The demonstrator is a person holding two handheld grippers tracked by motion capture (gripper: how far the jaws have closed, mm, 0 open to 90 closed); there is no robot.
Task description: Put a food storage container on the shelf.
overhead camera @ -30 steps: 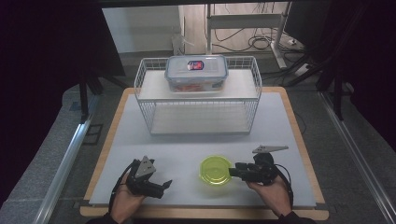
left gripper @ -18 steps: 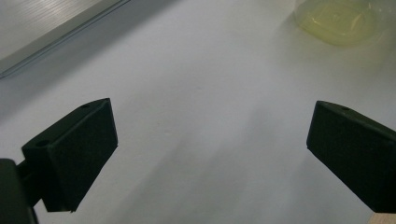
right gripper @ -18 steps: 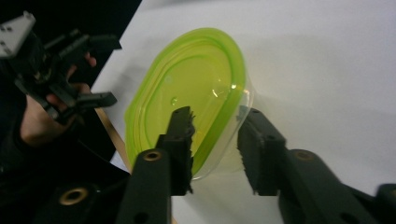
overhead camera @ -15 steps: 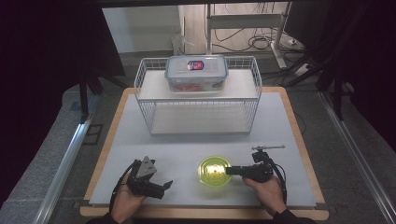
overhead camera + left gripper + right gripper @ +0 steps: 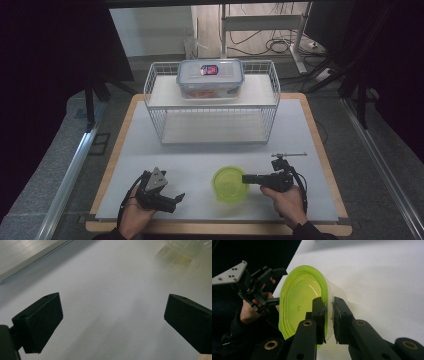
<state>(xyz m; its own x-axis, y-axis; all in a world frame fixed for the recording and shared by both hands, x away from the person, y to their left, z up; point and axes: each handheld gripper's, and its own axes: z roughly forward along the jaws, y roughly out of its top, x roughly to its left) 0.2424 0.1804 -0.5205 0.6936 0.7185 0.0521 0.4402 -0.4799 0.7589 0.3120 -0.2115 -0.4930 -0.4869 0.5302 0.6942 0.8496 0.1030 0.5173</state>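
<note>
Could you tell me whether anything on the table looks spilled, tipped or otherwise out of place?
Nothing stands out. The green bowl sits upright and empty, the right gripper pinching its rim; the lidded container rests level on the wire rack.

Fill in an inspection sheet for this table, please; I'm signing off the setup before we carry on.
Surface: white table top with a wooden edge, looks clean.
Job's things: green bowl near the front edge.
Clutter: wire rack at the back, with a lidded food box on top.
Grippers: right gripper has just been closing, its jaws clamp the bowl's rim; left gripper open, nothing between its jaws.
Cables: one trails from each gripper; more lie on the floor behind the table.
Surroundings: dark curtains at both sides, metal rails along the floor.
</note>
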